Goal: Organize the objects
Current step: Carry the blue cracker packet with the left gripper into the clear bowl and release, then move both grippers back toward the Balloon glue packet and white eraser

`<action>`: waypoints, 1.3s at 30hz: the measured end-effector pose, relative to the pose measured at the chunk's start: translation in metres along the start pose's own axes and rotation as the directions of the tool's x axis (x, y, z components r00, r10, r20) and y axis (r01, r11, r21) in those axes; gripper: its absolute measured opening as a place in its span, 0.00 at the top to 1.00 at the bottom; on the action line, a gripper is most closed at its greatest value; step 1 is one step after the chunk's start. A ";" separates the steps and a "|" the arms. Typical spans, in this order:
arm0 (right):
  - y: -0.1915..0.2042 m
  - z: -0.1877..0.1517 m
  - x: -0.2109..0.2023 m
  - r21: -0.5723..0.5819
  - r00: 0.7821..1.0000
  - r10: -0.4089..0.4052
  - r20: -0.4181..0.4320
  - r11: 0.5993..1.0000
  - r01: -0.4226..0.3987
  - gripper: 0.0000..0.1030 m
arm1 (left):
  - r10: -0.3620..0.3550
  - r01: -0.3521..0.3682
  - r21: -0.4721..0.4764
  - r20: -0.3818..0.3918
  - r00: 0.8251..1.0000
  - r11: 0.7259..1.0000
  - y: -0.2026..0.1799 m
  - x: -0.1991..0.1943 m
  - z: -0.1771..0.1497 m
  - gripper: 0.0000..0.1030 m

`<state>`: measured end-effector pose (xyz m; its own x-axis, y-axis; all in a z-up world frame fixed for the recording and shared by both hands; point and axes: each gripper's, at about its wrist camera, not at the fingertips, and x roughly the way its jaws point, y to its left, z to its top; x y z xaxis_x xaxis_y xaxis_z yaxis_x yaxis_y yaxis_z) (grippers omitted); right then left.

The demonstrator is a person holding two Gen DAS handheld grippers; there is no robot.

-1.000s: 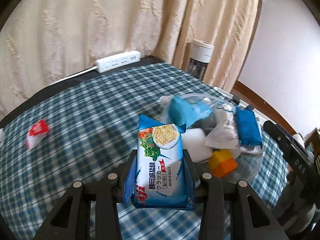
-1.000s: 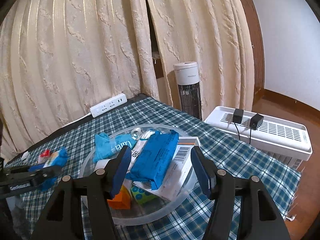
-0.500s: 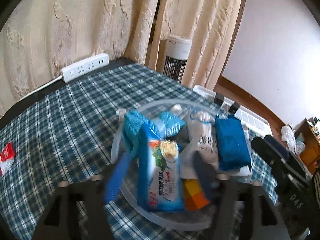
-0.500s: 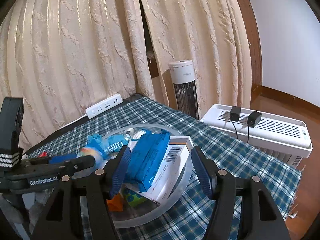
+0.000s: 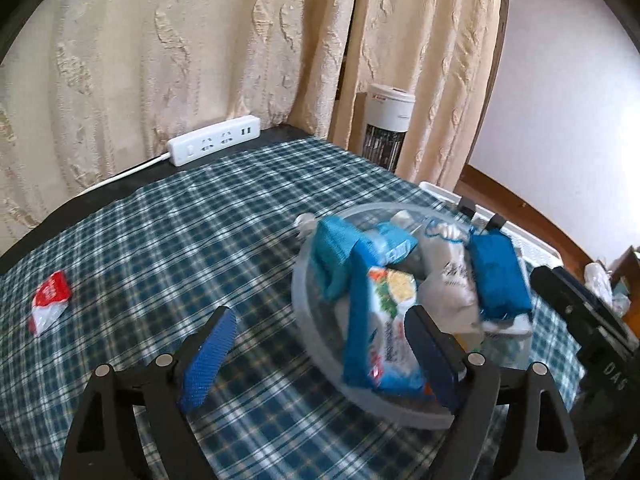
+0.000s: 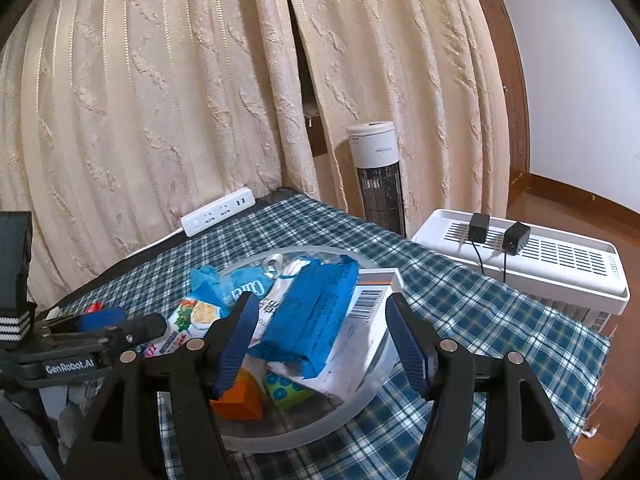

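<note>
Our left gripper (image 5: 316,356) now stands with its jaws spread wide and nothing between them. A second ago those jaws were clamped on the cracker packet (image 5: 384,332); half a second ago they were carrying it over the clear bowl (image 5: 308,320). The packet has since been let go and leans inside the bowl's near-left rim, just beside the gripper's right finger; motion blur keeps us from telling whether the two touch. We judge this drop-off done, one more item gathered.

Our right gripper (image 6: 320,336) is also open and empty, hovering over the near side of the bowl much as it did a second ago, above a blue packet (image 6: 312,316) and a white box with a barcode (image 6: 360,320).

The cracker packet is a flat, glossy pouch, blue along its edges, with a printed picture of crackers and green vegetables on a pale front and some red lettering lower down. It looks light and slippery, standing on edge against the other contents.

The bowl sits toward the right edge of the checked tablecloth (image 5: 180,240), piled with teal and blue wrappers, a white pouch and an orange block (image 6: 240,400). One small red-and-white packet (image 5: 50,300) lies alone near the cloth's left edge, well apart from the bowl; we judge it the likely next thing to collect. A white power strip (image 5: 214,140) rests at the far edge.
</note>
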<state>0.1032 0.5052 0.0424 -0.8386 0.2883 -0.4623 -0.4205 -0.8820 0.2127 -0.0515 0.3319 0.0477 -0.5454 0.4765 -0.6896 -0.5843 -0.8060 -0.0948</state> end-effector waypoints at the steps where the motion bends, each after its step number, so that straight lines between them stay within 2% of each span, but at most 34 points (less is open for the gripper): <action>1: 0.001 -0.001 0.000 0.000 1.000 0.001 0.000 1.000 -0.001 0.33 | 0.005 -0.005 0.003 -0.001 1.000 1.000 0.001 -0.003 -0.004 0.13; 7: 0.002 -0.003 -0.001 0.004 1.000 0.001 -0.006 1.000 -0.001 0.32 | 0.026 -0.026 0.008 -0.003 1.000 1.000 0.008 -0.012 -0.018 0.08; 12: 0.003 -0.003 -0.003 0.000 1.000 -0.004 0.000 1.000 0.004 0.32 | 0.035 -0.035 0.003 -0.020 0.999 0.999 0.008 -0.003 -0.022 0.08; 24: 0.006 -0.002 -0.006 -0.008 1.000 -0.001 0.004 1.000 0.001 0.32 | 0.065 -0.066 0.021 0.005 0.998 0.998 -0.003 0.009 -0.008 0.07; 33: 0.021 -0.004 -0.009 -0.028 1.000 0.020 0.004 0.999 -0.020 0.31 | 0.072 -0.072 -0.021 0.001 0.997 0.997 0.010 -0.005 -0.014 0.04; 39: 0.039 -0.007 -0.011 -0.055 0.999 0.046 -0.004 0.997 -0.046 0.31 | 0.123 -0.123 -0.016 0.023 0.992 0.992 0.017 -0.017 -0.017 0.01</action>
<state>0.0989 0.4653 0.0494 -0.8554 0.2461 -0.4558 -0.3619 -0.9135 0.1858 -0.0421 0.3037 0.0460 -0.6268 0.3813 -0.6795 -0.5031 -0.8640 -0.0207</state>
